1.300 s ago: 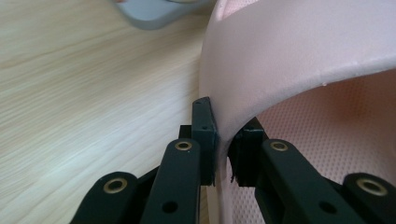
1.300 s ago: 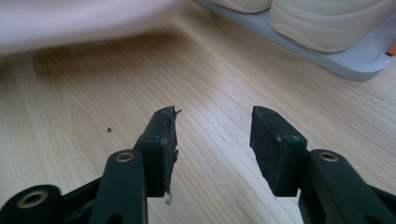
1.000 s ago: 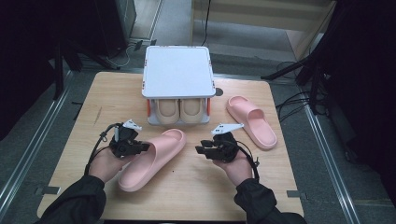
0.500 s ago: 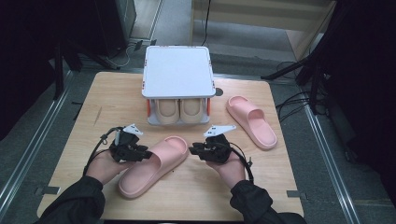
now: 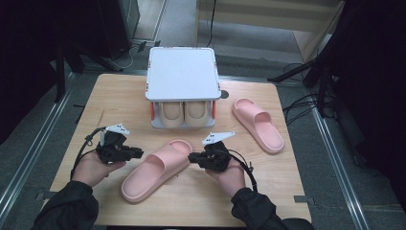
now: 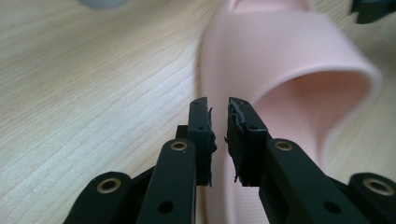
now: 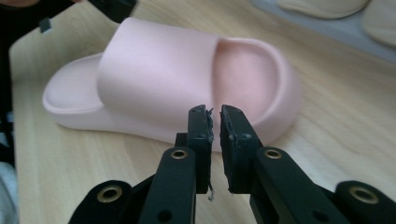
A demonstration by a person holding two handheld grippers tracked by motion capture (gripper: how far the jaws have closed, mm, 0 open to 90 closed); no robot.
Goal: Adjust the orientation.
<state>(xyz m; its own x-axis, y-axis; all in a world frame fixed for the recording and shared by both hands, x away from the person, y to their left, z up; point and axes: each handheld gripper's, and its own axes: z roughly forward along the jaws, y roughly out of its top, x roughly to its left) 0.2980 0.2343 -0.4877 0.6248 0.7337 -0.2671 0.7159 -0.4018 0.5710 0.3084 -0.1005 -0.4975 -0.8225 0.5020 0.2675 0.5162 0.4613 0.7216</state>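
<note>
High view: pink foam slide sandal (image 5: 155, 170) lies diagonal on the wooden table (image 5: 297, 172), between left gripper (image 5: 136, 153) and right gripper (image 5: 193, 157).
Left gripper view: jaws nearly closed, narrow gap, empty, beside the sandal's strap (image 6: 299, 56).
Right gripper view: same, jaws nearly closed, holding nothing, near the sandal's sole edge (image 7: 261, 126).

High cam: we look forward and down over the whole table (image 5: 258, 201). Both gripper cams sit low, v. close, facing the near pink slipper (image 5: 155, 170) (image 6: 289, 70) (image 7: 177, 79) from opposite sides; all three share it.
</note>
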